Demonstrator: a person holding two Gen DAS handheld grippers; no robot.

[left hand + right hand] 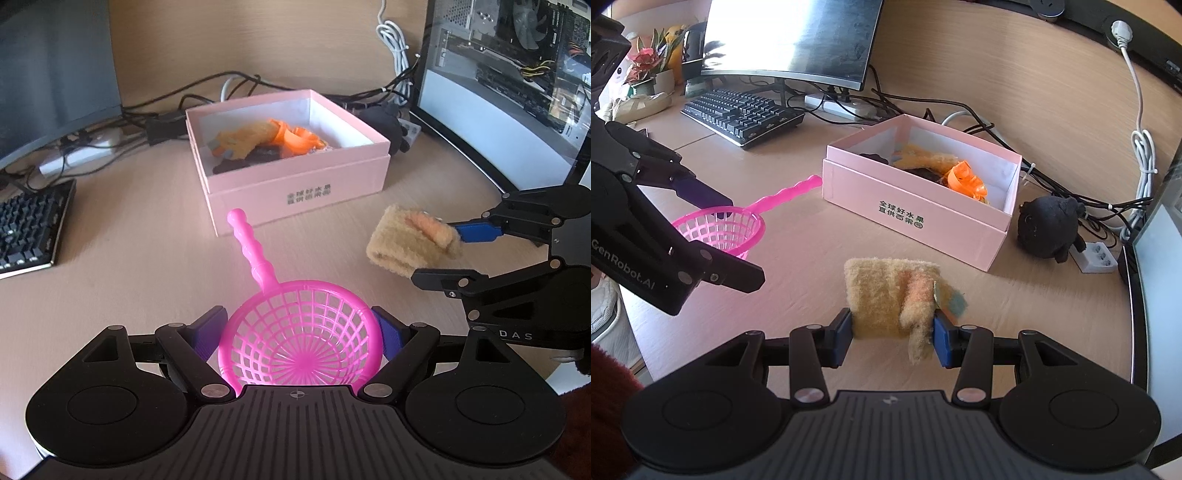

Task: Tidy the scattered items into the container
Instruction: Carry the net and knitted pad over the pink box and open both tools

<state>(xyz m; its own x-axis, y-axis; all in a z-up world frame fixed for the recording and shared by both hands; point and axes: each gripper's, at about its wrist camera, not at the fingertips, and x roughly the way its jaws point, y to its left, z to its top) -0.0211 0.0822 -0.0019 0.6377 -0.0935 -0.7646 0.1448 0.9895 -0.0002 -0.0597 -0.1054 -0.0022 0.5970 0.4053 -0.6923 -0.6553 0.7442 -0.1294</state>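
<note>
Grippers are both loaded and are hanging short of the box (295,173). The left gripper (301,332) is holding the sieve (299,339) by its bowl, blue pads pressing the rim at 9 and 3 o'clock, jaws standing wide to span it. The sieve's handle is pointing toward 11 o'clock in the left wrist view, its tip lying close to the box's near wall. In the right wrist view the same sieve (720,229) is showing at 9 o'clock, raised off the desk (798,236) between the left gripper's fingers (701,190).

The right gripper (892,332) is gripping the plush (886,295), a tan fuzzy piece with an orange patch, jaws partly closed and pads pressing into both its sides. From the left wrist view that plush (410,240) is sitting at 3 o'clock, with the right gripper's blue pad (476,230) touching its far side.

The box is standing open on the desk at 12 o'clock in the left view and at 1 o'clock in the right view. It is already holding orange pieces (964,179), more tan plush and some dark items. A black toy (1049,229) is sitting on the desk just beside the box's right corner, among cables (1071,195) and next to a power strip (1095,256). A keyboard (742,114) and monitor (790,40) are standing at 11 o'clock in the right view.
</note>
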